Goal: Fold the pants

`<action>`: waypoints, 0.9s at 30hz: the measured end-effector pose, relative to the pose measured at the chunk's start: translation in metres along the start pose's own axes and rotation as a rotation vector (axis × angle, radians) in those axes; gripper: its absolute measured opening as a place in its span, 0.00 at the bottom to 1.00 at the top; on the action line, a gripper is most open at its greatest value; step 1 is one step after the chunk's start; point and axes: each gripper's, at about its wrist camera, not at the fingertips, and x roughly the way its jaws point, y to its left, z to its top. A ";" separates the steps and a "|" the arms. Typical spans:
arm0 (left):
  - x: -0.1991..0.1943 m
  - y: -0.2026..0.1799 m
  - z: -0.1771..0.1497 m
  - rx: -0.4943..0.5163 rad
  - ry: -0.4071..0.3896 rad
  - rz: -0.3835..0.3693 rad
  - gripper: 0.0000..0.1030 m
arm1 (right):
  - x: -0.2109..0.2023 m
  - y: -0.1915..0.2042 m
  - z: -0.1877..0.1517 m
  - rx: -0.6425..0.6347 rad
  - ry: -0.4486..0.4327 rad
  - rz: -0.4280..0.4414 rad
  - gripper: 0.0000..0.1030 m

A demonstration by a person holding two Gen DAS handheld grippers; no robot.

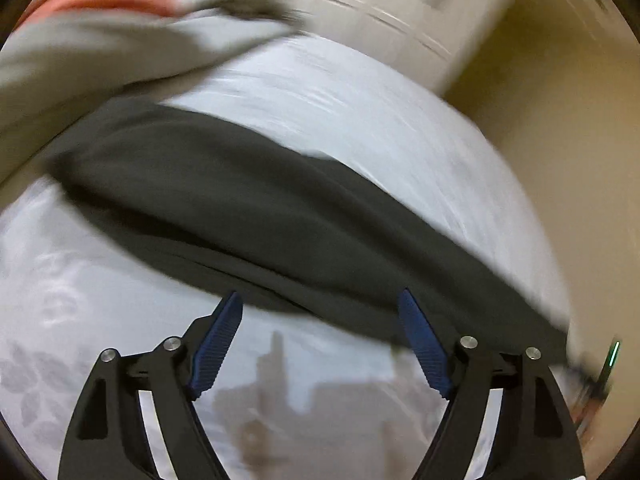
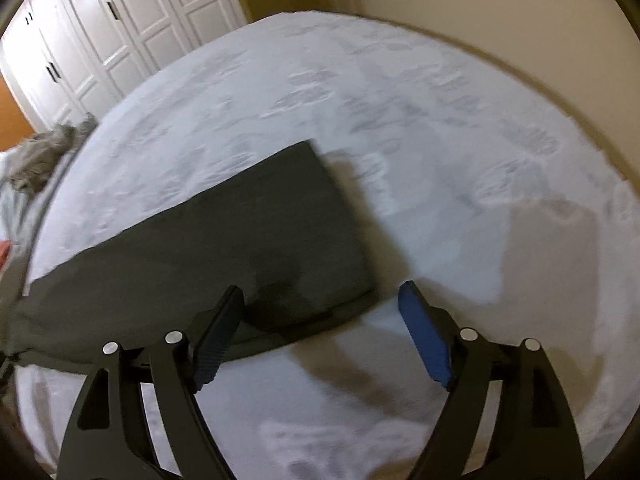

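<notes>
Pants of dark grey cloth (image 2: 208,248) lie folded flat on the pale patterned bedspread (image 2: 400,120), white wardrobe doors (image 2: 120,20) beyond. Left gripper (image 1: 320,312) and right gripper (image 2: 320,304) gape, empty; left view blurred.

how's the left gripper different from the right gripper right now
The left gripper hangs over the long edge of the dark pants; the right gripper hangs over their folded end corner. The left view is blurred, the right clearer. Both are open and empty above the pale bedspread.
</notes>
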 end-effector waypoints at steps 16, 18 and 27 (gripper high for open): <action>0.049 0.130 0.088 -0.348 0.098 0.109 0.08 | -0.018 0.022 0.020 0.088 -0.031 0.048 0.10; 0.028 0.122 0.094 -0.345 0.098 0.091 0.06 | -0.045 0.023 0.035 0.080 -0.054 0.085 0.10; -0.063 0.080 0.074 -0.245 0.150 0.012 0.06 | -0.100 -0.026 0.033 0.008 -0.036 0.001 0.10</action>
